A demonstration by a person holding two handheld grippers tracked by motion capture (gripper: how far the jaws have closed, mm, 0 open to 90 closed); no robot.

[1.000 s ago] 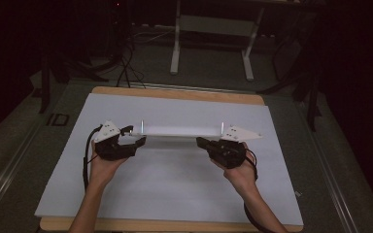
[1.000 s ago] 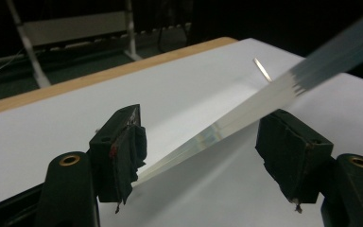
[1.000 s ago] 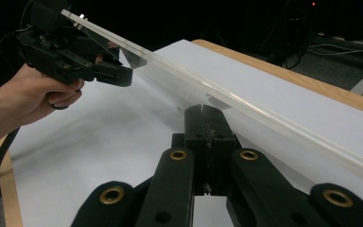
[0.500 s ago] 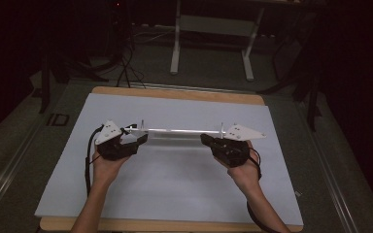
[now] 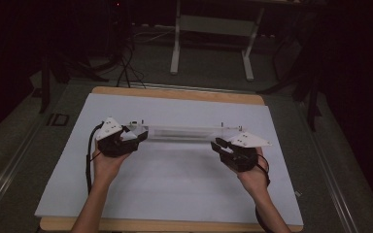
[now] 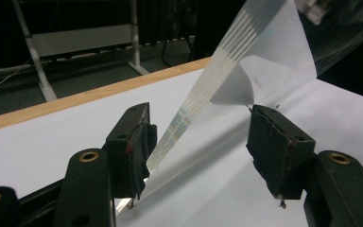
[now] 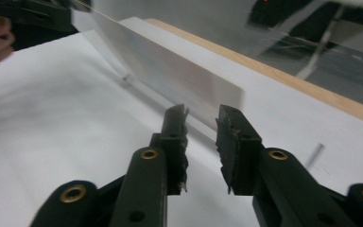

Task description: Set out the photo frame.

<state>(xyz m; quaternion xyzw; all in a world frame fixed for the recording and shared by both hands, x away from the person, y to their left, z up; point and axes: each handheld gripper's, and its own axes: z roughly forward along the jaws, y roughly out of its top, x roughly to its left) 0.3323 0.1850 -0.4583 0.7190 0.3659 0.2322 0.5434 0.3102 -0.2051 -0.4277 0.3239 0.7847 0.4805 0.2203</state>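
Clear plastic bag (image 5: 182, 132) | lying stretched across white bench (image 5: 175, 194) sheet; left gripper (image 5: 126, 141) fingers wide around its left end, not pinching | right gripper (image 5: 222, 147) fingers just opened, narrow gap, right end let go | laid out; left just needs clearing, I reckon

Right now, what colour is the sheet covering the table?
White, over a light wooden tabletop; the table cover shows best in the high view.
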